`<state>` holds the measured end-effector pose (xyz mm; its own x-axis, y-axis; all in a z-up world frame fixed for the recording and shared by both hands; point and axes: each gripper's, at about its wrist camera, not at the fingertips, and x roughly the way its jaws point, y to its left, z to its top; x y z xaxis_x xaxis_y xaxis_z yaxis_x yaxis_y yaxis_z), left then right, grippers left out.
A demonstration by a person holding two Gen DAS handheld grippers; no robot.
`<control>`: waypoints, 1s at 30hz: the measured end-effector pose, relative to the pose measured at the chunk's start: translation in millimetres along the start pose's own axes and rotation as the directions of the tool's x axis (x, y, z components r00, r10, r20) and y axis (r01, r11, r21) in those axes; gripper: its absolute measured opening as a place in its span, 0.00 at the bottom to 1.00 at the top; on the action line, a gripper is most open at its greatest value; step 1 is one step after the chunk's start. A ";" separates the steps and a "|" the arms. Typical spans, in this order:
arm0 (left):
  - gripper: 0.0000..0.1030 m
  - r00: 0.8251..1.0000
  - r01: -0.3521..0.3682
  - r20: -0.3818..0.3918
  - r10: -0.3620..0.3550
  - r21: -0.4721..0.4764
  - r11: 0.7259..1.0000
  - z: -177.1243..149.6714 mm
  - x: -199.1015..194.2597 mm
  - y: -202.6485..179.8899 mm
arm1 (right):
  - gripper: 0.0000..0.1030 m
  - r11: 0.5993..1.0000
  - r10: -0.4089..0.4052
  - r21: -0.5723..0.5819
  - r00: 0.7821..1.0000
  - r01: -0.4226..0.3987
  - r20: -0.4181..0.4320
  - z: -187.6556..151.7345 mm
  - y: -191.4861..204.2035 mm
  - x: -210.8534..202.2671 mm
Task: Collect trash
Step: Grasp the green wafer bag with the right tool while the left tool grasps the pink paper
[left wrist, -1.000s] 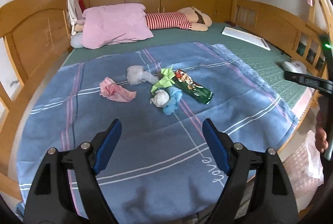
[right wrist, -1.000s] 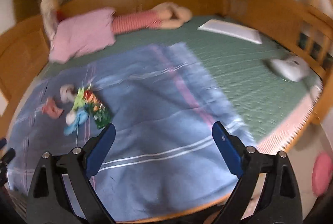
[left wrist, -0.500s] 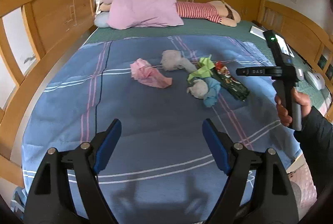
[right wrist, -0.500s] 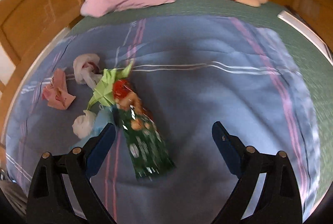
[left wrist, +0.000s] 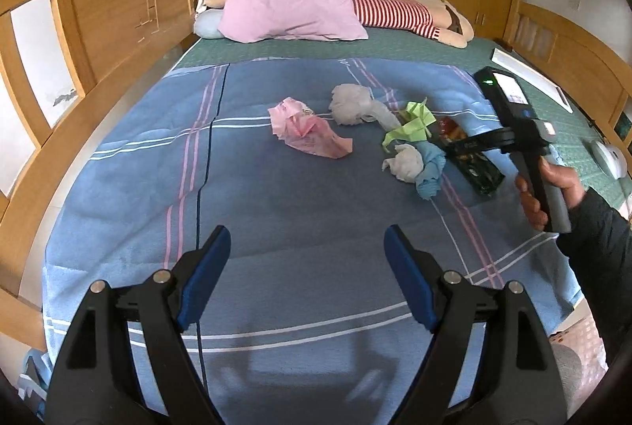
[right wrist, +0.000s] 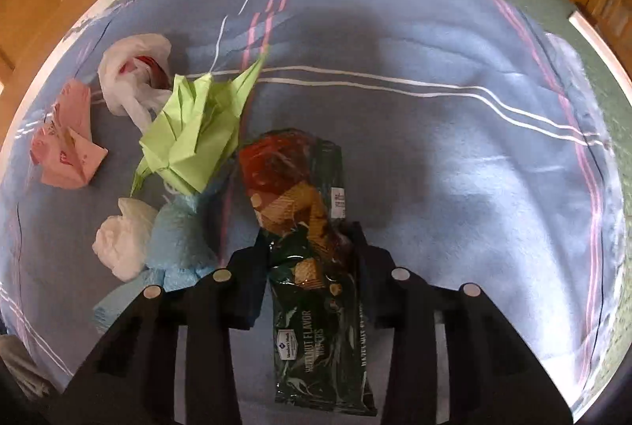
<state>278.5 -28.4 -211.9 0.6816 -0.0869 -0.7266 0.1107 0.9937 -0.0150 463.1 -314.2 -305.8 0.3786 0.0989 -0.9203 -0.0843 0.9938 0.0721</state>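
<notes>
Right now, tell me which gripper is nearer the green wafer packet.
Right. The right gripper has just closed its jaws around the wafer packet; the left gripper hangs open over bare blanket, well short of it.

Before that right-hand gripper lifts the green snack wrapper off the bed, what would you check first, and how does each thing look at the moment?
1. Right gripper has its jaws on either side of the green wafer wrapper: ok; they have just been closing on it.
2. Grip firm enough to lift: cannot tell; the pads look pressed against its sides.
3. Green folded paper clear of the jaws: ok, though it touches the wrapper's far end.
4. Blue crumpled paper clear: cannot tell, it lies right against the left finger.
5. Left gripper out of the way: ok, open, empty over the blue blanket.
6. Somewhere to drop the trash: cannot tell, no bin in view.
</notes>
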 end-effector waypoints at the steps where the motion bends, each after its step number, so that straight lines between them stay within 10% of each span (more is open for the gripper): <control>1: 0.78 1.000 -0.002 0.001 0.002 0.000 1.000 1.1 0.6 0.8 | 0.37 1.000 0.015 0.022 1.000 -0.015 0.008 -3.4 -3.3 -6.7; 11: 0.78 0.999 0.053 0.006 -0.053 -0.018 0.998 39.0 54.9 4.8 | 0.36 0.974 0.146 0.153 0.981 -0.165 0.130 -80.8 -25.6 -95.2; 22: 0.77 0.991 0.029 -0.124 -0.040 -0.092 0.995 97.3 206.1 -7.0 | 0.36 0.951 0.188 0.210 0.965 -0.225 0.185 -125.4 -27.6 -135.9; 27: 0.16 0.986 0.025 -0.163 -0.041 -0.103 0.994 97.6 239.1 -6.9 | 0.36 0.944 0.193 0.227 0.959 -0.239 0.210 -132.9 -29.3 -147.8; 30: 0.11 0.990 0.006 -0.141 -0.016 -0.075 0.997 98.2 226.9 -10.5 | 0.36 0.941 0.191 0.238 0.958 -0.241 0.215 -136.6 -29.7 -152.9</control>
<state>503.0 -65.4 -309.2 0.5706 -0.0922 -0.8161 0.0597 0.9957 -0.0708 281.8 -365.7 -219.8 0.5448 0.2951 -0.7849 0.0487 0.9233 0.3810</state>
